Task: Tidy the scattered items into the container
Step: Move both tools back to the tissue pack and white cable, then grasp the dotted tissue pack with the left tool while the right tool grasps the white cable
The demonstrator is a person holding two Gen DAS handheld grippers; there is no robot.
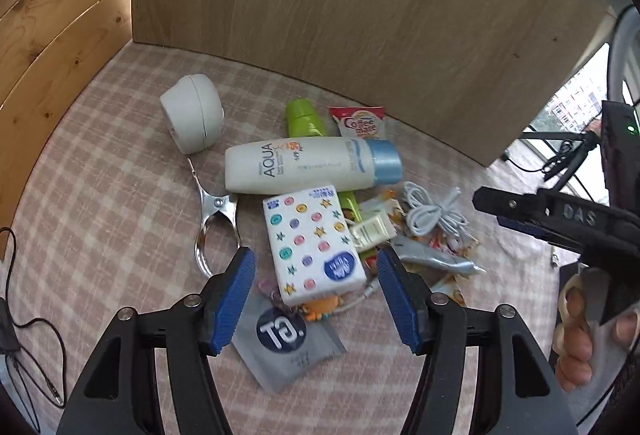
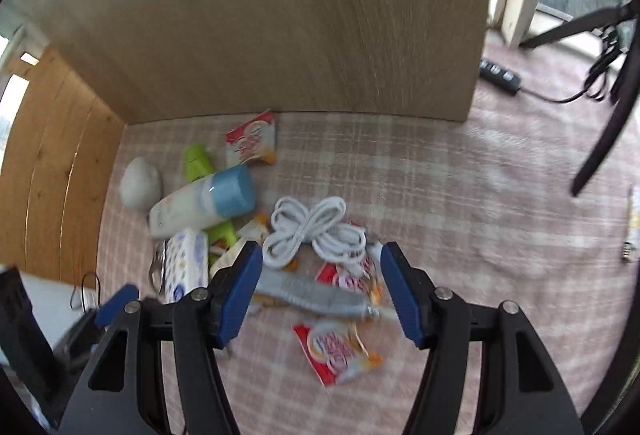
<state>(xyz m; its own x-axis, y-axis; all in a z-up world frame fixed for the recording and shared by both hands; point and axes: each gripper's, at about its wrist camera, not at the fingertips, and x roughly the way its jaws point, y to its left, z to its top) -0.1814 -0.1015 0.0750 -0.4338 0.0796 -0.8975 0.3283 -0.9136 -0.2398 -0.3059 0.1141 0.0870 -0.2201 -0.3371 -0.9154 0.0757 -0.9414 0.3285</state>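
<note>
A heap of small items lies on the checked cloth (image 1: 120, 203). My left gripper (image 1: 315, 259) hangs open over a dotted tissue pack (image 1: 312, 239), with a grey sachet (image 1: 286, 347) just below it. Behind lie an AQUA sunscreen bottle (image 1: 304, 165), a green bottle (image 1: 304, 117), a white round case (image 1: 192, 119), a metal clipper (image 1: 214, 219) and a Coffee mate sachet (image 1: 360, 123). My right gripper (image 2: 321, 251) is open above a grey utility knife (image 2: 312, 293), a coiled white cable (image 2: 316, 231) and red creamer sachets (image 2: 340, 353). Neither gripper holds anything.
A wooden panel (image 1: 360, 15) stands upright behind the heap, with a pine wall (image 1: 60, 35) on the left. A black cable (image 1: 36, 331) trails at the left edge. A power strip (image 2: 500, 75) and tripod legs (image 2: 600, 123) are at the right. A hand (image 1: 576, 335) holds the right gripper.
</note>
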